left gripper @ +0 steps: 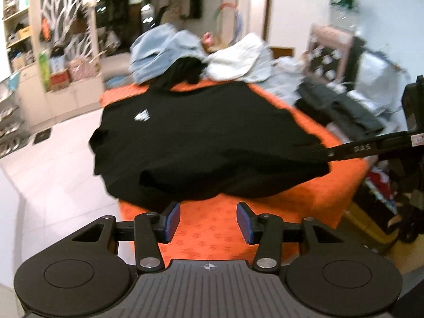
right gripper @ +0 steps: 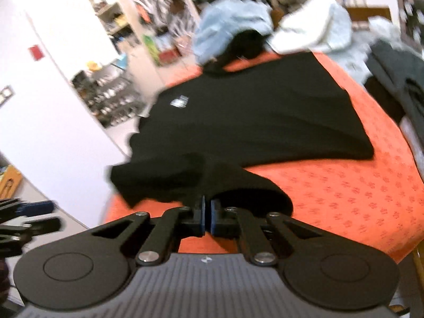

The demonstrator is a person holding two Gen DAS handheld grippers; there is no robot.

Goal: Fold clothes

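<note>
A black T-shirt (left gripper: 201, 137) with a small white chest logo lies spread on the orange patterned tablecloth (left gripper: 206, 233). My left gripper (left gripper: 208, 222) is open and empty, just in front of the shirt's near edge. My right gripper (right gripper: 208, 216) is shut on the near edge of the black T-shirt (right gripper: 251, 111), where the fabric bunches up between the pads. In the left wrist view the right gripper's fingers (left gripper: 363, 148) reach in from the right and meet the shirt's right edge.
Unfolded clothes are heaped at the table's far end: light blue (left gripper: 161, 53), white (left gripper: 235, 58) and dark garments (left gripper: 344, 106) at the right. White floor tiles (left gripper: 53, 164) and shelves (left gripper: 18, 26) lie to the left. The tablecloth (right gripper: 357, 190) drops off at the right.
</note>
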